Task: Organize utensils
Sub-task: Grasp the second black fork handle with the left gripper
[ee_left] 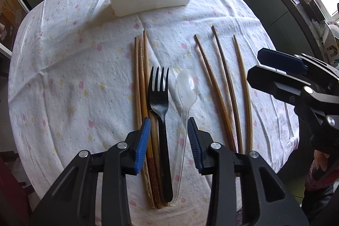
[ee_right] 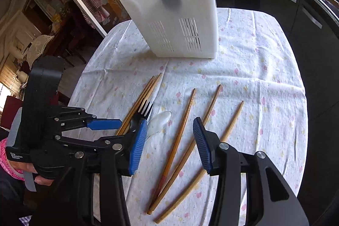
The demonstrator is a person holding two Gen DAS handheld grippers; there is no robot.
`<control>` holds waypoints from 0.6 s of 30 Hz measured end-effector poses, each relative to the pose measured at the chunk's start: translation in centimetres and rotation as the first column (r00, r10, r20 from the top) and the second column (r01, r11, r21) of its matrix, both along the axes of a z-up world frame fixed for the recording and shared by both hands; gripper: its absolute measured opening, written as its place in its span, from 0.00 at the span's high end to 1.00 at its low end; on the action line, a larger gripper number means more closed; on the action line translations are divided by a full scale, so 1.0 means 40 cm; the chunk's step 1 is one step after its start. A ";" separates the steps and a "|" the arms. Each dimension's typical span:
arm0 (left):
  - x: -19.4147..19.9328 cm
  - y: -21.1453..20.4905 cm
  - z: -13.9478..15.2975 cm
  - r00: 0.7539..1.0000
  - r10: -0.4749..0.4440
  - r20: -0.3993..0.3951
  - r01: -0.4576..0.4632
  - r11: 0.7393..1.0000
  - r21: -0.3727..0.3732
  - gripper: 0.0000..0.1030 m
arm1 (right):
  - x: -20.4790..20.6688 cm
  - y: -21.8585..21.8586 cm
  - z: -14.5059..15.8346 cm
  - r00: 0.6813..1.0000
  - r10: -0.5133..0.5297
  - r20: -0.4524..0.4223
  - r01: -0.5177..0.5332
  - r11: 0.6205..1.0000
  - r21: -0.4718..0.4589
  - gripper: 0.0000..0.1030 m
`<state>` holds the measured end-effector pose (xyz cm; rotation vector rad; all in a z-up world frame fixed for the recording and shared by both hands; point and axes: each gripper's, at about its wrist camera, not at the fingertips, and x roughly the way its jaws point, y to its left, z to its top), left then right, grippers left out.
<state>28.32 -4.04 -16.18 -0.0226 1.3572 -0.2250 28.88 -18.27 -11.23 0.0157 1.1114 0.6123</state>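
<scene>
1. Left gripper (ee_left: 169, 132) released, jaws spread above the black plastic fork (ee_left: 160, 111) and clear plastic spoon (ee_left: 186, 92).
2. Right gripper (ee_right: 170, 141) released, over three loose wooden chopsticks (ee_right: 180, 141).
3. All lie flat, well short of the white slotted plastic caddy (ee_right: 175, 20).

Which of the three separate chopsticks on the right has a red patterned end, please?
The leftmost of the three loose chopsticks, nearest the clear spoon; its near end is red-patterned, while the other two are plain wood.
</scene>
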 end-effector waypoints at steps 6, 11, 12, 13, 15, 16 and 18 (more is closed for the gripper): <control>0.015 -0.033 -0.031 0.999 -0.007 -0.040 0.009 0.998 0.056 0.77 | -0.002 -0.013 0.024 1.000 0.000 0.007 0.000 1.000 0.013 0.55; 0.018 -0.043 -0.038 0.999 -0.014 -0.052 0.017 0.998 0.059 0.87 | -0.009 -0.033 0.040 1.000 -0.007 0.021 0.006 1.000 0.023 0.53; 0.021 -0.048 -0.045 0.998 -0.018 -0.062 0.022 0.998 0.055 0.90 | -0.010 -0.037 0.044 1.000 -0.010 0.025 0.010 1.000 0.023 0.53; 0.021 -0.050 -0.048 0.998 -0.020 -0.064 0.023 0.999 0.047 0.90 | -0.009 -0.041 0.046 1.000 -0.014 0.028 0.013 1.000 0.022 0.53; 0.020 -0.054 -0.049 0.998 -0.025 -0.062 0.027 0.999 0.037 0.90 | -0.007 -0.047 0.047 0.999 -0.020 0.028 0.019 1.000 0.014 0.53; 0.019 -0.053 -0.048 0.998 -0.021 -0.058 0.022 0.999 0.030 0.91 | -0.003 -0.047 0.043 0.999 -0.021 0.024 0.021 1.000 0.007 0.53; 0.012 -0.040 -0.036 0.999 -0.006 -0.040 0.007 1.000 0.010 0.92 | 0.004 -0.045 0.027 1.000 -0.021 -0.005 0.021 1.000 0.001 0.53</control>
